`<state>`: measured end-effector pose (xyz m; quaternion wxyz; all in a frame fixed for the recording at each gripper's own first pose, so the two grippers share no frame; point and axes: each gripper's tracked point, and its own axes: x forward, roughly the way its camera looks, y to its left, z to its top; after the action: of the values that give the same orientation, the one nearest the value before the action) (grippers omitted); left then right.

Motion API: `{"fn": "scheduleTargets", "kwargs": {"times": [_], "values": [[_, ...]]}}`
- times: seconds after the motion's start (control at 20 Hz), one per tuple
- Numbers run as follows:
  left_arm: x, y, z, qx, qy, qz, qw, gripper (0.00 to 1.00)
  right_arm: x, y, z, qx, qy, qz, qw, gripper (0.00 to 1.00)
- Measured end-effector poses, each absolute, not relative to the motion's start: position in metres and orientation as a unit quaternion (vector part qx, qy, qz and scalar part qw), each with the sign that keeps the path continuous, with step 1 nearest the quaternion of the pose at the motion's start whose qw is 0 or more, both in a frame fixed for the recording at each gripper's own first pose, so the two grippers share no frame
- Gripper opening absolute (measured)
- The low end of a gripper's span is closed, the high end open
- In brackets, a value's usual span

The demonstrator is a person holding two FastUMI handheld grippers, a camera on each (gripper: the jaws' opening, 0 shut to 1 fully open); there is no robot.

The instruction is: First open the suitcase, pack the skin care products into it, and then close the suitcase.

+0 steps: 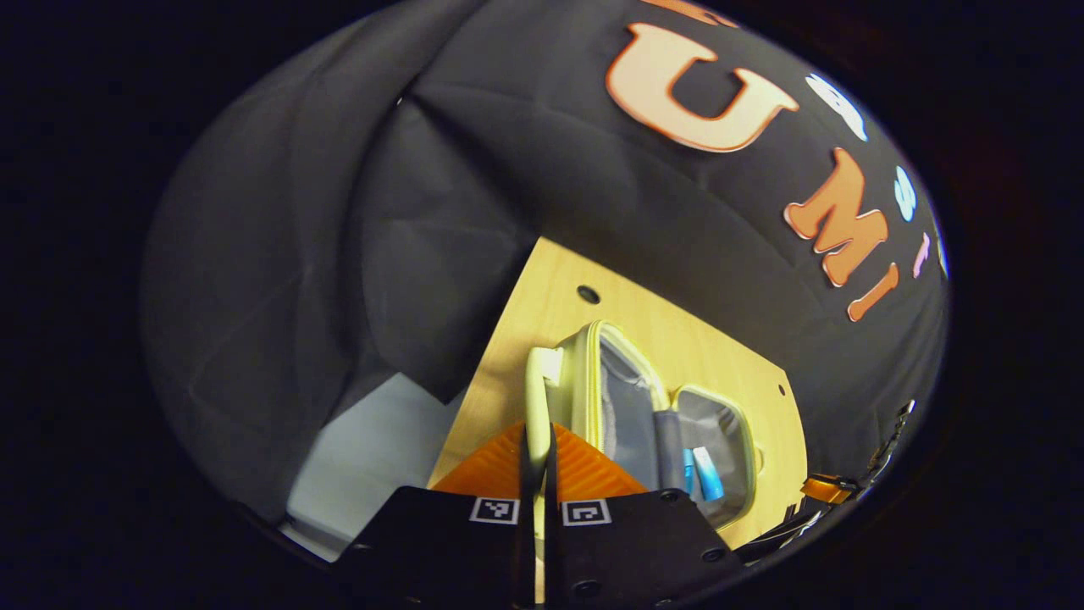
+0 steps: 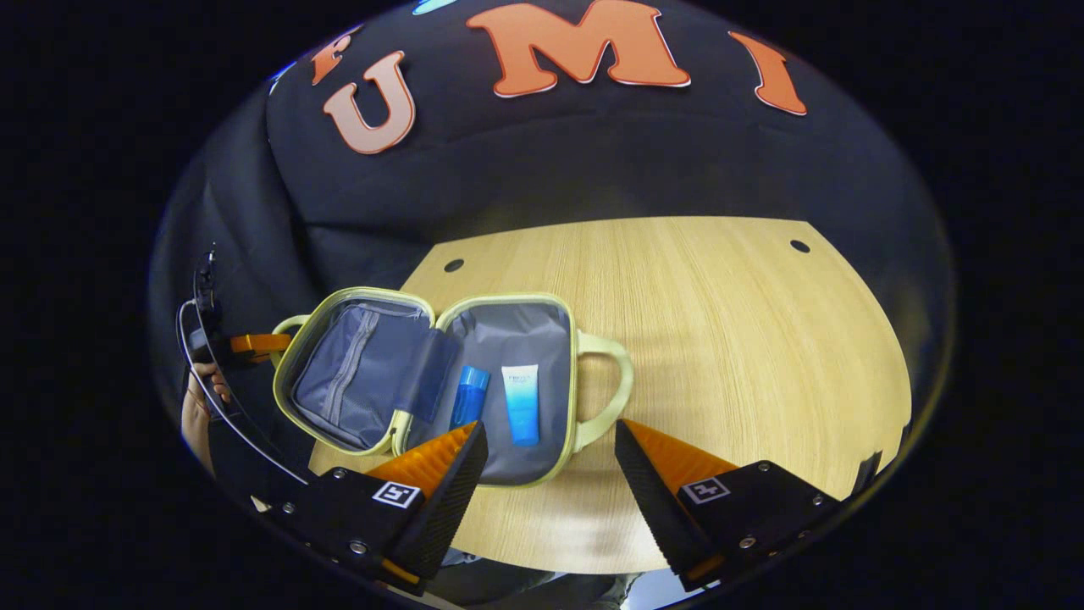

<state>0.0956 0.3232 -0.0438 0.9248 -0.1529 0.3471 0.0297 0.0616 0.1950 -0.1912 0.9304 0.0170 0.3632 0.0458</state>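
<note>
Pale green plastic, the near handle (image 1: 536, 398) of the suitcase (image 1: 669, 424), sits clenched between the 2 fingers of the left gripper (image 1: 538, 449) at 6 o'clock in the left gripper view. Beyond it the case lies open on the wooden table (image 1: 542, 296).

In the right gripper view the right gripper (image 2: 550, 440) is released, its jaws wide apart and holding nothing, above the case's right half. In that half, lined in grey, lie 2 skin care products: a blue bottle (image 2: 468, 396) and a blue tube (image 2: 521, 403), side by side. The other handle (image 2: 605, 388) points to 3 o'clock.
</note>
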Motion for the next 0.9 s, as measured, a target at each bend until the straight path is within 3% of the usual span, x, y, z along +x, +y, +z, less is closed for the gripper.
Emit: {"fn": "scheduleTargets", "kwargs": {"times": [0.25, 0.5, 0.9], "values": [[0.085, 0.236, 0.018, -0.012, 0.327, 0.047, 0.944, 0.04, 0.082, 0.138, -0.146, 0.001, 0.316, 0.061, 0.947, 0.96], [0.085, 0.147, 0.043, 0.139, 0.319, 0.077, 0.934, 0.04, 0.089, 0.068, -0.099, -0.032, 0.265, 0.059, 0.962, 0.96], [0.114, 0.001, 0.024, 0.154, 0.325, 0.027, 0.933, 0.04, 0.068, -0.036, -0.082, 0.002, 0.254, 0.019, 0.967, 0.96]]}}
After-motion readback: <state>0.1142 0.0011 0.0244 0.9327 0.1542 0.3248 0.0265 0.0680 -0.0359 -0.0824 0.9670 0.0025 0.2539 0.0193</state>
